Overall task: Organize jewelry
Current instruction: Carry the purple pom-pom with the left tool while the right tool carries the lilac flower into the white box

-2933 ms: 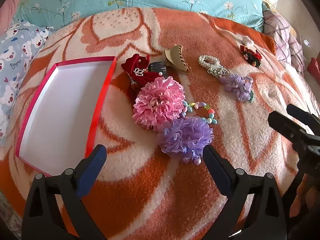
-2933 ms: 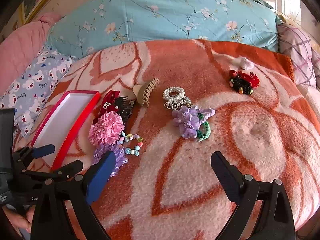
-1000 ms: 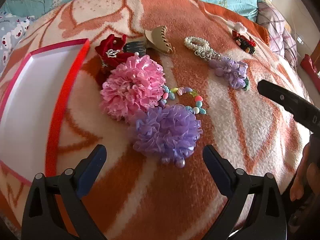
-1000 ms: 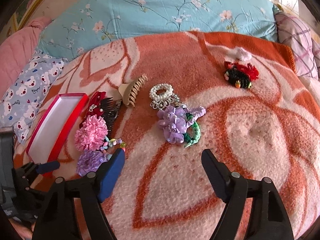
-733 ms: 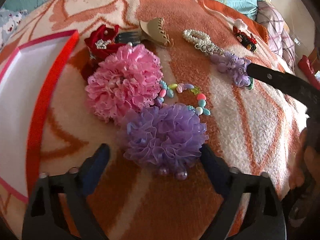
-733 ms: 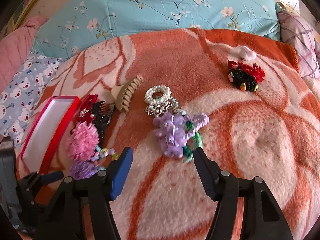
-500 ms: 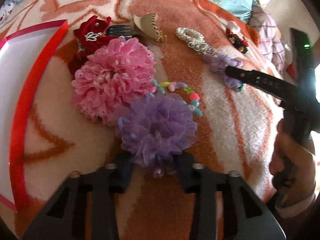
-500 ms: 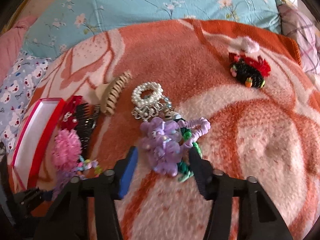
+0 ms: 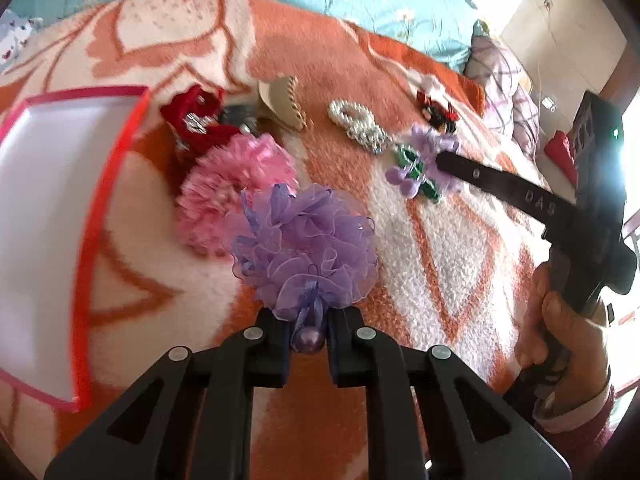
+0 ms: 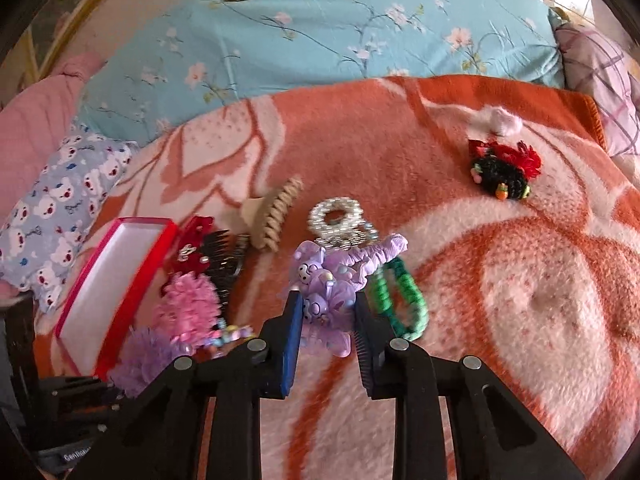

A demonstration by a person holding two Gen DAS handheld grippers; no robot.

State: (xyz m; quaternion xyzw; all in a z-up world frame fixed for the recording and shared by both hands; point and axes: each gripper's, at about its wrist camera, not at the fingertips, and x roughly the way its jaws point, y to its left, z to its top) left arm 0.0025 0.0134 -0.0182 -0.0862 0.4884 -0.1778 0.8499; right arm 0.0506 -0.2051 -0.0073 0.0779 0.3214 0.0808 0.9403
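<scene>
A pink ruffled hair flower [image 9: 236,188], a beige claw clip [image 9: 280,102], a pearl band [image 9: 356,120] and a red-rimmed box [image 9: 100,200] are lying on the orange blanket [image 9: 448,248]. The left gripper [image 9: 306,332] is pinching the purple ruffled hair flower [image 9: 308,248] by its beaded tail. The right gripper [image 10: 326,320] is closing on the purple cartoon scrunchie [image 10: 328,280], a green band [image 10: 400,300] trailing beside it. Both grippers are pointing downward; a hand [image 9: 560,340] is gripping the right handle.

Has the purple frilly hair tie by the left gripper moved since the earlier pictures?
Yes. The purple frilly hair tie is now pinched at its base by the left gripper and overlaps the pink hair tie more than before; the bead bracelet behind it is now hidden.
</scene>
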